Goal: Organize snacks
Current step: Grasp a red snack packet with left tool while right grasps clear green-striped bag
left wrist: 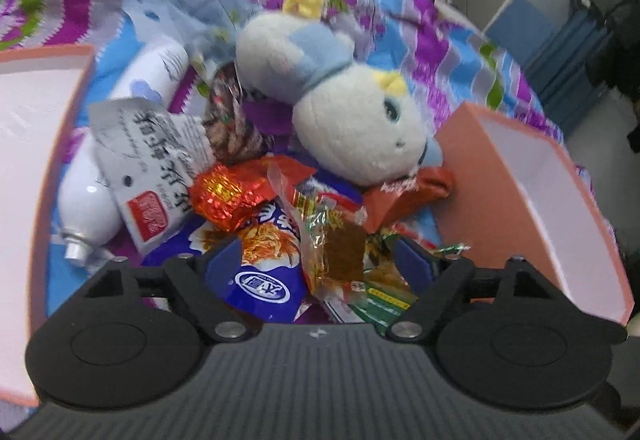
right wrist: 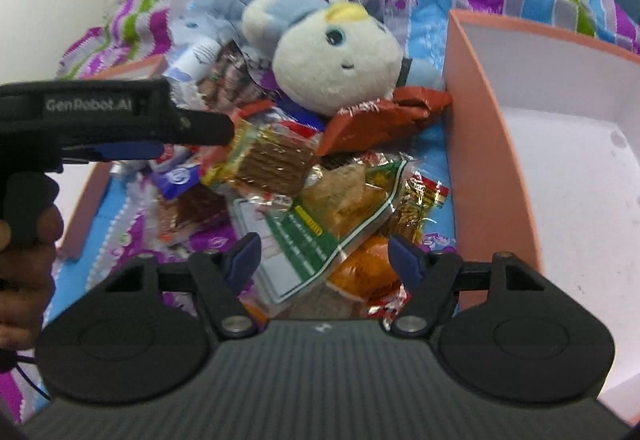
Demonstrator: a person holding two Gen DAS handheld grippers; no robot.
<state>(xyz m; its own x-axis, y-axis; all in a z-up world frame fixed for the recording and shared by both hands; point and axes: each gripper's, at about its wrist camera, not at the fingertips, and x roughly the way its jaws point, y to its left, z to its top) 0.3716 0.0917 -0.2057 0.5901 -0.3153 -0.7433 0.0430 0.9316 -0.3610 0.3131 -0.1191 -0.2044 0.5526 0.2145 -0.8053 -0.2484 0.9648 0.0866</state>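
A heap of snack packets lies on a patterned bedspread between two pink boxes. My left gripper (left wrist: pixel 318 254) is open above a blue noodle packet (left wrist: pixel 260 272) and a clear packet with a brown slab (left wrist: pixel 340 252). A red foil candy (left wrist: pixel 226 195) lies just beyond. My right gripper (right wrist: pixel 324 252) is open over a green-and-clear packet (right wrist: pixel 320 232) and an orange packet (right wrist: pixel 368 268). The left gripper (right wrist: pixel 192 127) also shows in the right wrist view, over the brown slab packet (right wrist: pixel 276 159). A red-brown packet (right wrist: pixel 380 115) lies by the right box.
A white and blue plush toy (left wrist: pixel 352 107) lies at the back of the heap, also seen in the right wrist view (right wrist: pixel 336 55). A white tube (left wrist: pixel 88 199) and a white printed packet (left wrist: pixel 156 167) lie at left. Pink boxes stand at left (left wrist: pixel 24 159) and right (right wrist: pixel 476 143).
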